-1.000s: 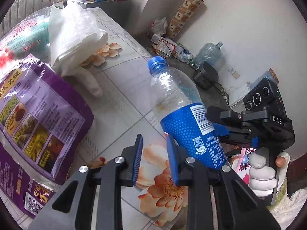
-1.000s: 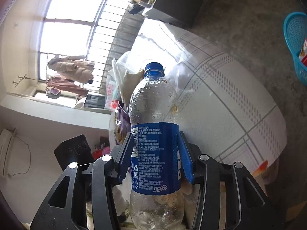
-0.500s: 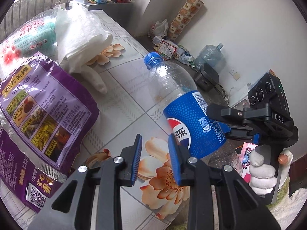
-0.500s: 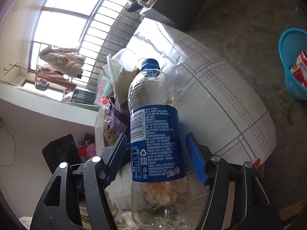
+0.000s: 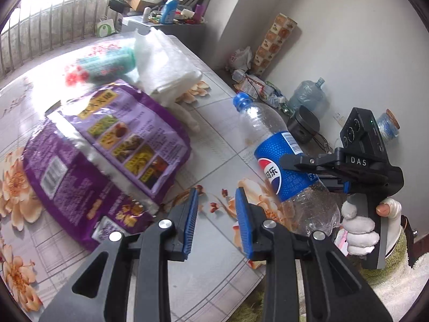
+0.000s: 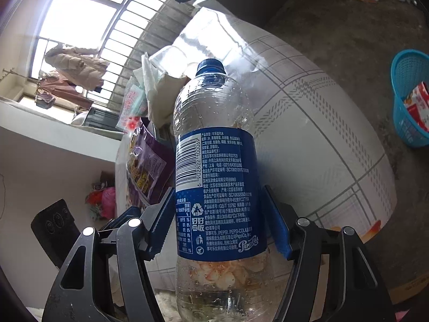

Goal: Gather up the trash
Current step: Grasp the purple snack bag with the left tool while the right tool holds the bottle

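Since a second ago the bottle is being tilted and carried off the counter edge, and the left view is being swung toward the purple bag. The right tongs are being kept around the blue label: the left pad is pressed on it, while the right pad is showing a thin gap, so whether the bottle is fully clenched cannot be told. In the left view the bottle is being held in the air, leaning with its cap toward the counter and its base over the edge. The left tongs are being held released, jaws apart with nothing between them, hovering low over the floral cloth near the bag.

Risks, as judged: the thin, empty bottle is likely being squeezed on a slick label, so it could be slipping or twisting out if the grip is loosened during the swing. A blue basket on the floor is looking like the bin; it is well apart, so a drop short of it could be happening.

The right hand, gloved, is being wrapped around the handle, tongs pointing sideways across the counter edge. The left tongs are being pointed forward and down.
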Demonstrator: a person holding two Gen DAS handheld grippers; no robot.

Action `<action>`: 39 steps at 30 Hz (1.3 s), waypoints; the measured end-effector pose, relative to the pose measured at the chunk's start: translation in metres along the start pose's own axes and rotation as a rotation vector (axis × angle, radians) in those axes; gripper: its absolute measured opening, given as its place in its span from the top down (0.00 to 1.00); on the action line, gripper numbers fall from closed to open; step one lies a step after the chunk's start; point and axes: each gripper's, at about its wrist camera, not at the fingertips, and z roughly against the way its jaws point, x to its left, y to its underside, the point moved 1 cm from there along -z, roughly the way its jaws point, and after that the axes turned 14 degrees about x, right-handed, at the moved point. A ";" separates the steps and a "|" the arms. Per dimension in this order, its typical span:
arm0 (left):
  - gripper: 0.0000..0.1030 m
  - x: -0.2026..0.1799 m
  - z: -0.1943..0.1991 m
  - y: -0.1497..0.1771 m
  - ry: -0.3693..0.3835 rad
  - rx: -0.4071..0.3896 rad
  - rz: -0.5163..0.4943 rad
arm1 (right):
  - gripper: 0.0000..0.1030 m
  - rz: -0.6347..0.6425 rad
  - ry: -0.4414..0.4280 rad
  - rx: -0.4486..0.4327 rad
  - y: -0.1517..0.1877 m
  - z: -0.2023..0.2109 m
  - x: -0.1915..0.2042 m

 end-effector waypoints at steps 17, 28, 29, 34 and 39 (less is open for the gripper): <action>0.56 0.092 0.048 0.050 -0.117 -0.105 0.340 | 0.46 0.019 -0.003 -0.001 -0.007 -0.010 0.009; 0.51 0.140 0.036 0.053 0.083 -0.095 0.529 | 0.46 0.003 -0.006 -0.004 -0.009 -0.011 0.012; 0.51 0.144 0.034 0.054 0.116 -0.102 0.545 | 0.46 0.002 -0.007 -0.004 -0.009 -0.011 0.012; 0.51 0.162 0.032 0.058 0.285 -0.160 0.622 | 0.46 0.003 -0.003 -0.002 -0.010 -0.011 0.012; 0.51 0.178 0.033 0.066 0.490 -0.228 0.688 | 0.46 0.002 0.003 -0.003 -0.011 -0.013 0.014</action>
